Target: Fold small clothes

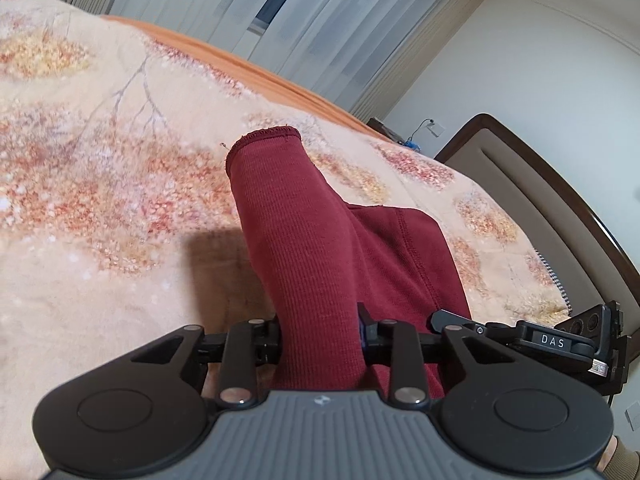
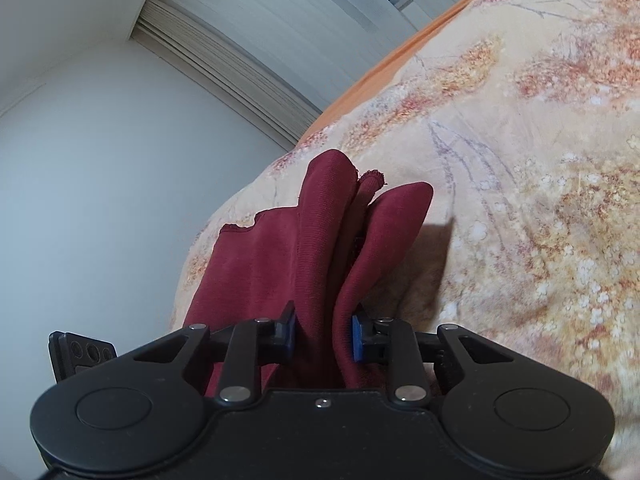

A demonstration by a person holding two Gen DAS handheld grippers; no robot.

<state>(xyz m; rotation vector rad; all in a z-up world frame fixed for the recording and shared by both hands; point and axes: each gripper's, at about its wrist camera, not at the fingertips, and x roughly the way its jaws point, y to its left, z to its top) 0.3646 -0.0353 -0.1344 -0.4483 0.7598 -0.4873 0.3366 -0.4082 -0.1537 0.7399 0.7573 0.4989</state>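
Note:
A dark red ribbed garment [image 1: 296, 232] hangs over the floral beige blanket [image 1: 100, 168] on the bed. My left gripper [image 1: 322, 332] is shut on one part of it; a hemmed tube of cloth stretches away from the jaws. My right gripper [image 2: 323, 338] is shut on another bunched part of the same garment [image 2: 320, 240], whose folds and frayed hem hang forward above the blanket [image 2: 540, 200]. The other gripper's black body [image 1: 580, 340] shows at the right of the left wrist view.
A brown padded headboard [image 1: 540, 184] stands at the right of the bed. White curtains [image 1: 320, 12] and an orange sheet edge [image 1: 256, 68] lie beyond the bed. A white wall [image 2: 100, 180] is at the left in the right wrist view.

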